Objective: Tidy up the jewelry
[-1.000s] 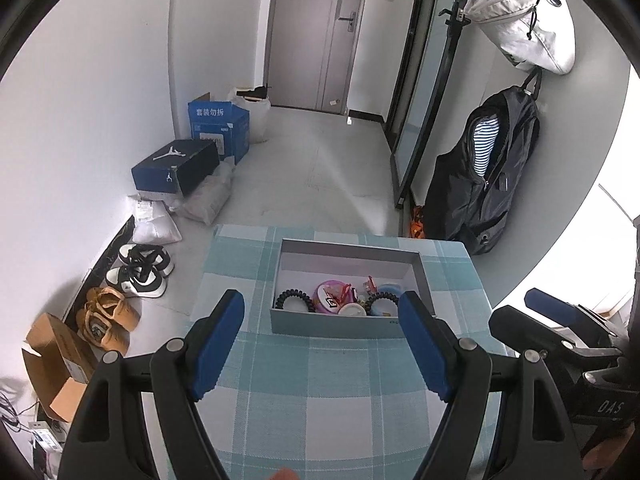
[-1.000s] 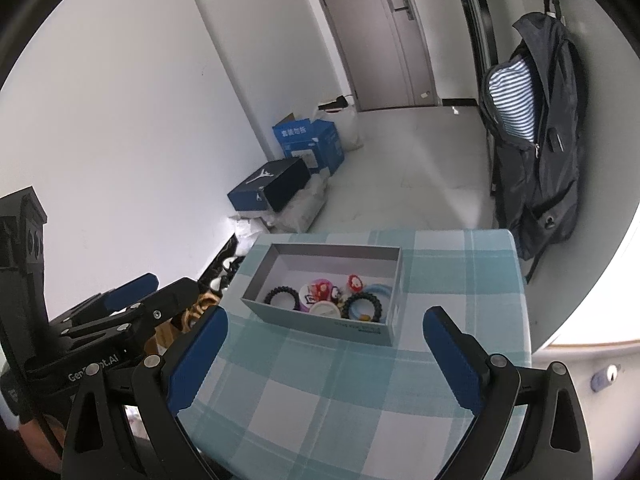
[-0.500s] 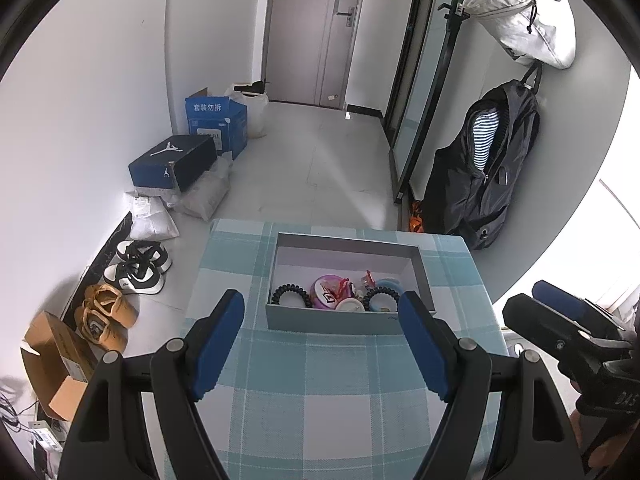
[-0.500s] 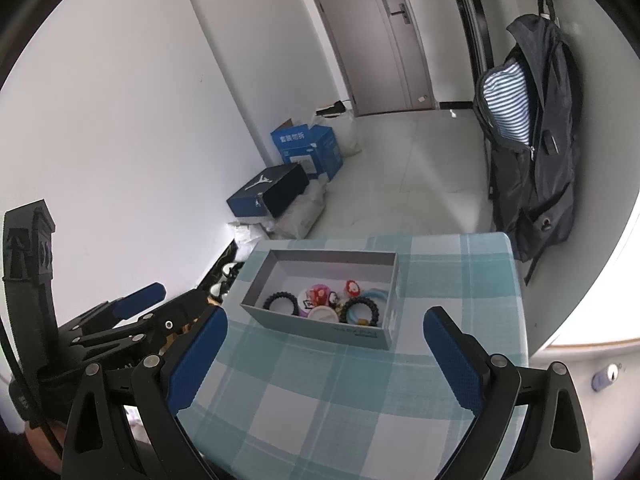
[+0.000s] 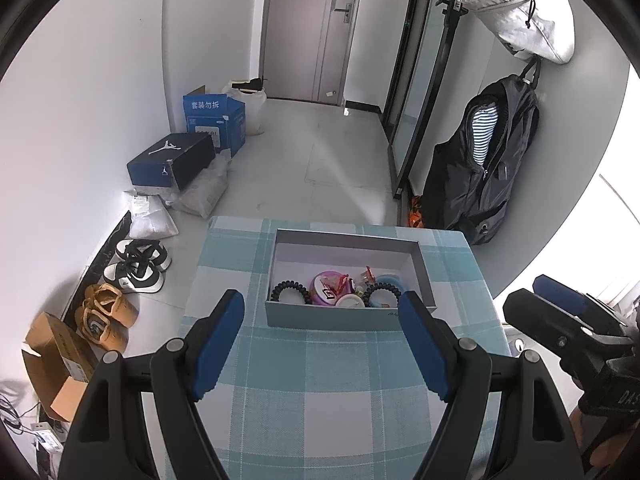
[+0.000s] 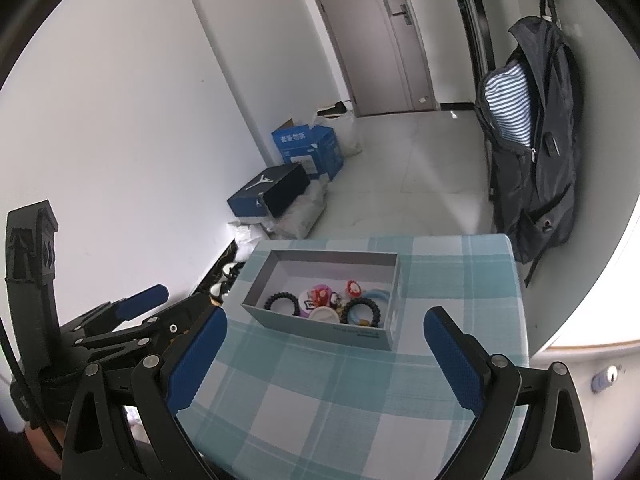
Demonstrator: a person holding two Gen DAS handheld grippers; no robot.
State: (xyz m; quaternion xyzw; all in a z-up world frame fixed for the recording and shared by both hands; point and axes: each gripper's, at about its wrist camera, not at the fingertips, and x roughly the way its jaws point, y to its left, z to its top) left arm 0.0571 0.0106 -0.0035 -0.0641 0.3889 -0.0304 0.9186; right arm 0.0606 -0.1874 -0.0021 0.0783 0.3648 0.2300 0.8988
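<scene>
The grey box (image 5: 347,316) sits open-topped on the far half of the checked tablecloth (image 5: 320,400), its long side facing you. Inside, against the near wall of the box, the jewelry lies in a loose row: a black coiled ring (image 5: 291,291) at the left end, a purple round piece (image 5: 326,289) beside it, a white disc (image 5: 349,301) touching the near wall, a second black coiled ring (image 5: 382,292) over a light blue ring (image 5: 388,280) at the right end, and a small red piece (image 6: 353,288) behind them. The far half of the box floor is bare.

Your left gripper (image 5: 320,344) hovers short of the box, tilted down toward it, its blue pads (image 5: 218,344) well apart with nothing between them; the gap frames the near wall of the box. Your right gripper (image 6: 320,364) hovers likewise on the near side of the box, angled down, pads (image 6: 454,360) spread wide and empty. Each gripper shows at the edge of the other's view, level with the box's short ends.

Beyond the box, a dark backpack (image 5: 486,160) hangs on the wall to its right; shoe boxes (image 5: 172,162) and shoes (image 5: 138,266) lie on the floor to its left.
</scene>
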